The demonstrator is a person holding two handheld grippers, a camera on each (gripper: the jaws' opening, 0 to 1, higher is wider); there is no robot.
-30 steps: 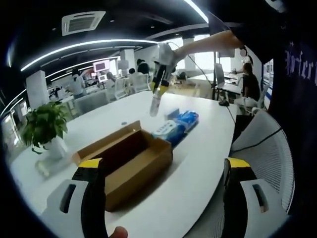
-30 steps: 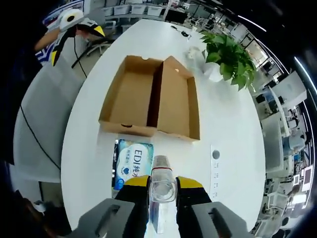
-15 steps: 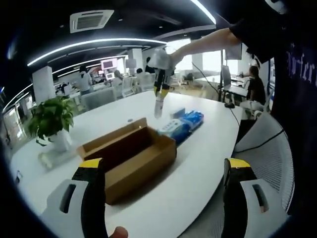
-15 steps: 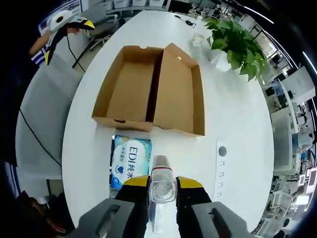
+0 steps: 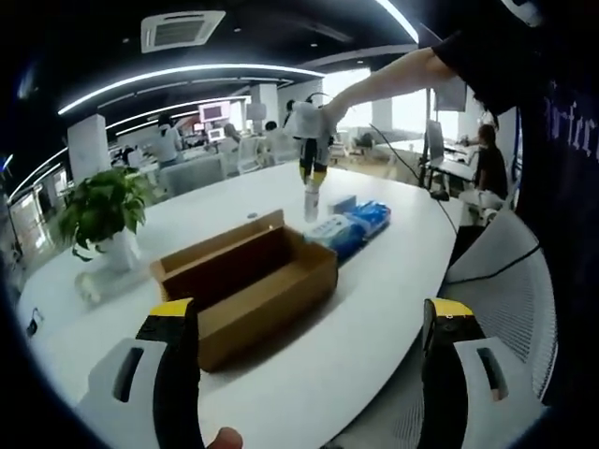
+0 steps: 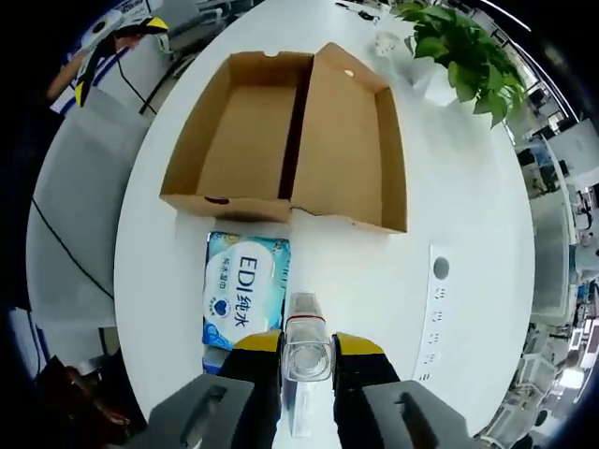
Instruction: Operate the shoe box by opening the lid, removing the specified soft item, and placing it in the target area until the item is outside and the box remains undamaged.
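Observation:
The brown cardboard shoe box [image 6: 281, 140] lies open on the white table [image 6: 468, 224], its lid folded flat beside the base. Both halves show bare cardboard inside. A blue-and-white soft tissue packet [image 6: 241, 299] lies on the table just outside the box's near wall. My right gripper [image 6: 306, 344] is shut on a clear plastic bottle [image 6: 305, 318] above the table next to the packet. The left gripper view shows that bottle [image 5: 312, 201] hanging upright under the right gripper [image 5: 311, 170], beside the packet [image 5: 351, 224]. My left gripper [image 5: 309, 365] stands wide open, well short of the box [image 5: 243, 281].
A potted green plant [image 6: 459, 56] stands past the box's far end. A socket strip [image 6: 432, 309] is set into the table on the right. A white mesh chair [image 5: 496, 271] stands at the table's edge. People sit at desks in the background.
My right gripper has carried the bottle lower, closer to the table beside the packet. The box and packet lie where they were. My left gripper stays open.

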